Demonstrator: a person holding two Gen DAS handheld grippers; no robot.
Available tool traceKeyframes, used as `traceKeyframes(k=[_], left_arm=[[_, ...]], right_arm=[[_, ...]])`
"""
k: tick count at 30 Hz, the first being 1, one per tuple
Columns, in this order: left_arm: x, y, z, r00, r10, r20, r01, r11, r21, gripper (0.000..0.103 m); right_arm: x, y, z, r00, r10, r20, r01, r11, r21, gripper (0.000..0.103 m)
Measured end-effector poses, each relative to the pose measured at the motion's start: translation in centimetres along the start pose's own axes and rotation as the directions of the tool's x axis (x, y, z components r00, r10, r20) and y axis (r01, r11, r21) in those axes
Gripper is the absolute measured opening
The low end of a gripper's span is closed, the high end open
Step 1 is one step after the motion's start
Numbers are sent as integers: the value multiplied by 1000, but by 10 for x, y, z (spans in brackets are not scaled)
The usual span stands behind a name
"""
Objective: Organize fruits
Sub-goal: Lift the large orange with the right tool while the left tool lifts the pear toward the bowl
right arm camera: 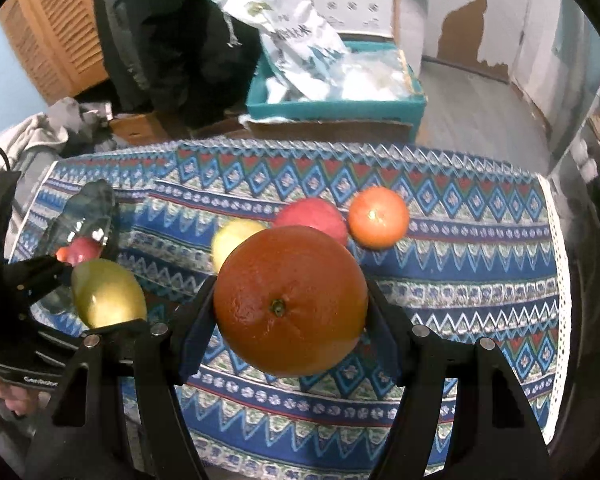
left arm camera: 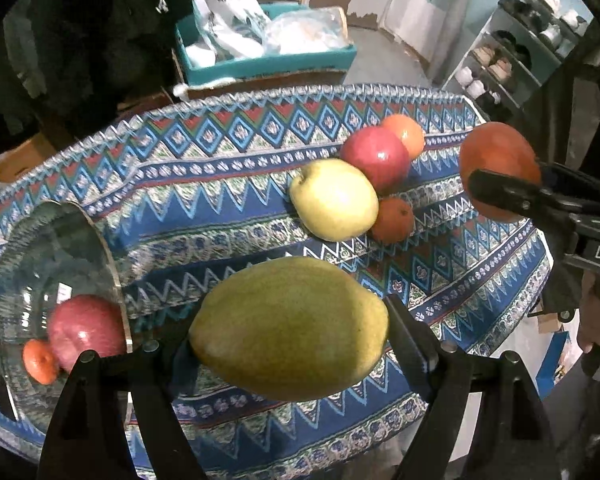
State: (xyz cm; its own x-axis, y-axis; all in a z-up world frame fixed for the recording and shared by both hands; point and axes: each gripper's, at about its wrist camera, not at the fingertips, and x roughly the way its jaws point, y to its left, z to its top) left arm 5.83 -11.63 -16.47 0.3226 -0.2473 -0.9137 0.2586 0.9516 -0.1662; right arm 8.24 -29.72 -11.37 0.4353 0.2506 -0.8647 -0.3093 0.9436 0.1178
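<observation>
Left gripper clamps pear; right gripper orange.

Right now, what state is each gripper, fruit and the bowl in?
Left gripper: shut on green pear, lifted.
Right gripper: shut on large orange, lifted.
Glass bowl: holds red apple and small orange.
Yellow apple: loose on tablecloth.

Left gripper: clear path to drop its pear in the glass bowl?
Probably yes. The left gripper holds the pear above the cloth, the glass bowl sits close on its left, nothing lies between, and the bowl holds only a red apple and small orange.
</observation>
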Motion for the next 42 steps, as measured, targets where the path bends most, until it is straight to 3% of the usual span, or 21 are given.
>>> traceKeyframes(k=[9, 25, 42], left_arm=[[-40, 17, -3, 997, 14, 79, -13, 1000, -3, 84], [-86, 61, -15, 988, 34, 152, -23, 997, -69, 84], [-122, 113, -28, 972, 89, 217, -56, 987, -153, 84]], right_arm=[[-11, 36, 14, 998, 49, 45, -47, 997, -61, 69], [-17, 98, 36, 989, 126, 81, -113, 982, -148, 69], [-10, 168, 58, 977, 200, 69, -180, 957, -228, 69]])
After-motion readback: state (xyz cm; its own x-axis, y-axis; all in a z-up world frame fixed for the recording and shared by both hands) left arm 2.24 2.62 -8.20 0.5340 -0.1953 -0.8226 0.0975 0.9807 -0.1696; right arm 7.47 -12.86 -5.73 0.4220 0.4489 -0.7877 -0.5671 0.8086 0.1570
